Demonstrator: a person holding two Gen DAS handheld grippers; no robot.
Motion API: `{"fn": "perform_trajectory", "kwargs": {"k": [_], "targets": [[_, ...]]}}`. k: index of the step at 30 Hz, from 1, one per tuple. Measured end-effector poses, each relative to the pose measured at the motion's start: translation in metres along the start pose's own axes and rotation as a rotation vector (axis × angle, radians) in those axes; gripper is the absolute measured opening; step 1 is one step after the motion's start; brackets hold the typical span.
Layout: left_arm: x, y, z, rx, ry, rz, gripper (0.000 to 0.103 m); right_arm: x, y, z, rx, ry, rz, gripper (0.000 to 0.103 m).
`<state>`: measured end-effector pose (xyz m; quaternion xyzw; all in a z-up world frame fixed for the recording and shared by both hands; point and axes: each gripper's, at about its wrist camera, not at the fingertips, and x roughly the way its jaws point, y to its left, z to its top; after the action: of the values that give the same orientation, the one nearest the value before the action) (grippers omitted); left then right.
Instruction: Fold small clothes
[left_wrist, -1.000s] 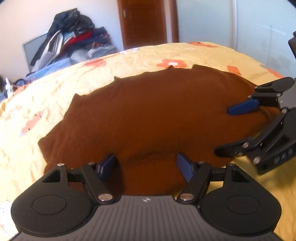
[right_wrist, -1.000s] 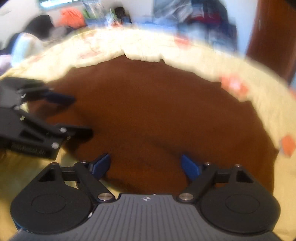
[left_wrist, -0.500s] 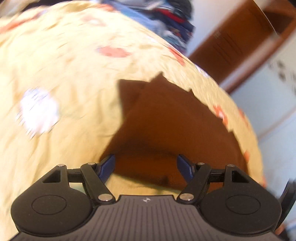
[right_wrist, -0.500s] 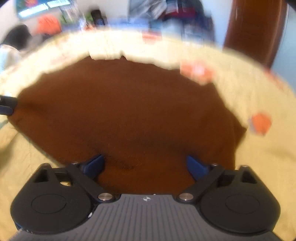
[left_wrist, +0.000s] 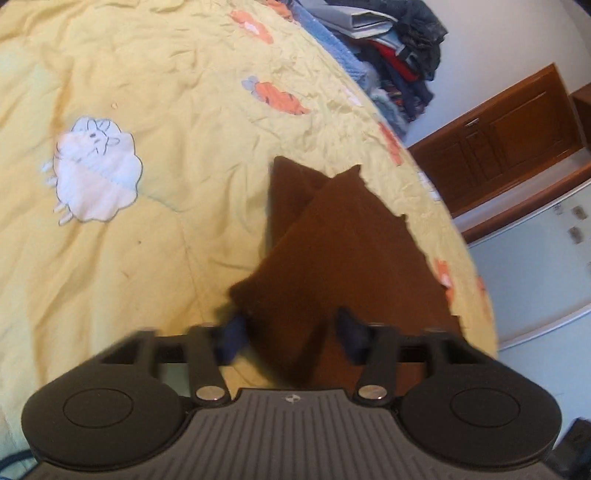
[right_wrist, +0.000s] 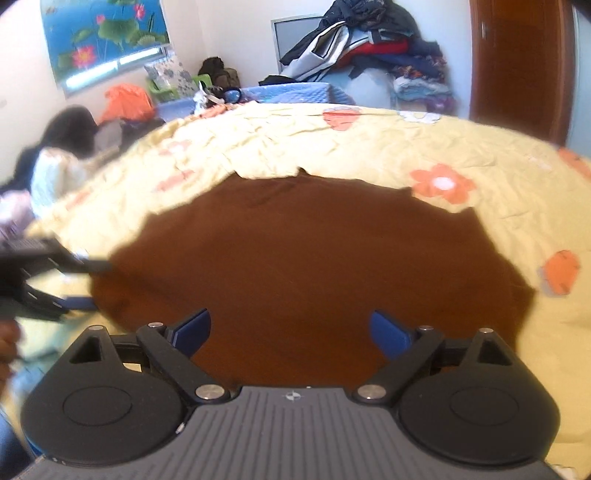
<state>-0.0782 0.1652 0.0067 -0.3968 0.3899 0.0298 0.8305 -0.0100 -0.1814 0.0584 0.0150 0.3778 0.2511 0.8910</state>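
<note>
On the bed: a brown garment (right_wrist: 306, 266) is spread flat on the yellow quilt (right_wrist: 498, 147), filling most of the right wrist view.
Far left: a white bunny patch (left_wrist: 94, 173) is stitched into the quilt, well apart from the cloth.
Left gripper (left_wrist: 291, 332): blue pads spread wide, with a near corner of the brown cloth sitting between them. Pretty blurry there, so whether either pad touches the fabric I can't tell, but it's not pinching anything.
Same gripper from the other camera: it shows up at the garment's left edge (right_wrist: 79, 284), smeared with blur, tips right at the cloth's border.
Garment shape: in the left wrist view it looks layered, one brown flap lying over another and ending in two points at the far end.
Right gripper (right_wrist: 291, 330): pads spread wide too, hanging over the near middle of the cloth, nothing between them but fabric below.
Far right: a heap of clothes (right_wrist: 373, 48) is piled past the bed, beside a brown wooden door (right_wrist: 521, 70).
</note>
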Motion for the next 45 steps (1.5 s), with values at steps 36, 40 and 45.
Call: {"fn": "perform_trajectory", "kwargs": {"k": [36,40,45], "targets": [[0.006,-0.053,-0.037,0.223,-0.078,0.043,0.076,0.159,0.103,0.107,-0.126,0.473,0.272,0.091],[0.023,-0.05,-0.025,0.108,-0.081,-0.017,0.075,0.158,0.118,0.112,-0.163,0.478,0.27,0.091],[0.034,-0.038,-0.005,-0.044,-0.177,-0.032,0.075,0.158,0.13,0.123,-0.18,0.458,0.273,0.091]]}}
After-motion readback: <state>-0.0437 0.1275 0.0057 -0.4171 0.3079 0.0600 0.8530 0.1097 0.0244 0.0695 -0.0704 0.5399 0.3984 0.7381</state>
